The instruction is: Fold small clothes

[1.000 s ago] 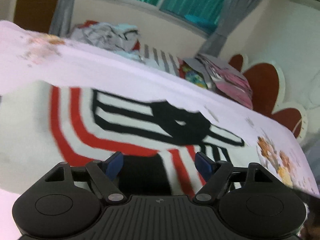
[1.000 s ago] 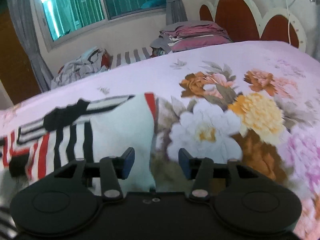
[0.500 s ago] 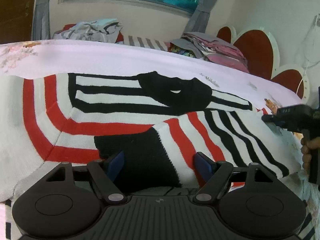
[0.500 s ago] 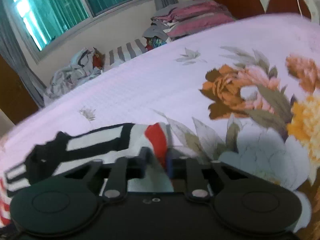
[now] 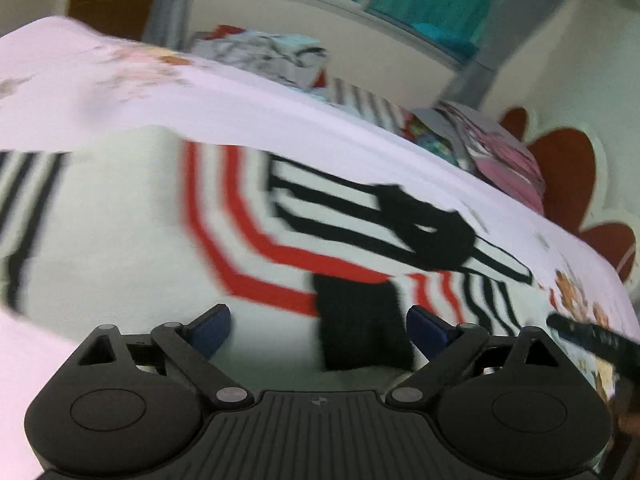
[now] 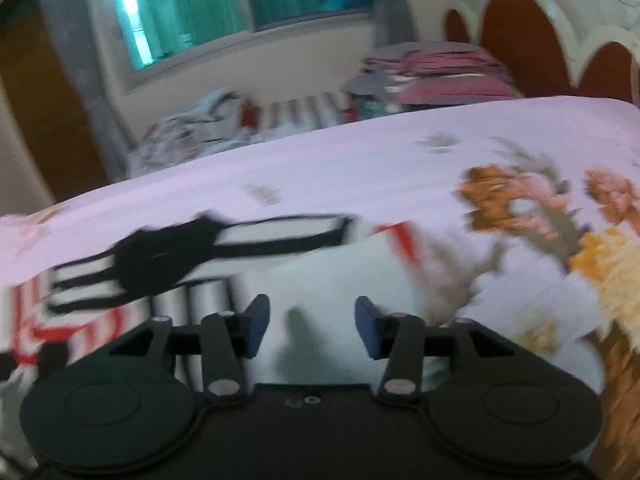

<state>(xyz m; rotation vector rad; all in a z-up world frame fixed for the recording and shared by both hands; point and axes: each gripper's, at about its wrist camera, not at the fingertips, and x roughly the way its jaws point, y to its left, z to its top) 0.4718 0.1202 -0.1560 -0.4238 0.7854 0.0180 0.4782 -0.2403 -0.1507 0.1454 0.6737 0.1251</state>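
Observation:
A small white sweater [image 5: 132, 232] with red and black stripes and a black collar lies spread on the pink floral bed sheet [image 5: 100, 92]. My left gripper [image 5: 318, 330] is open and empty, just above the sweater's black sleeve cuff [image 5: 360, 324]. In the right wrist view the same sweater [image 6: 348, 276] lies with one side folded over, white side up. My right gripper [image 6: 312, 326] is open and empty over that folded white part. The right gripper's tip shows at the right edge of the left wrist view [image 5: 592, 336]. Both views are blurred.
A loose heap of clothes [image 5: 264, 56] lies beyond the far edge of the bed under the window. A stack of folded pink and grey clothes [image 6: 436, 72] sits by the red and white headboard [image 6: 516, 36]. Large printed flowers [image 6: 560, 248] cover the sheet on the right.
My right gripper was shut on the sweater's red-edged corner half a second ago; it has let go and now stands open over the folded part. My left gripper stayed open and swung left.

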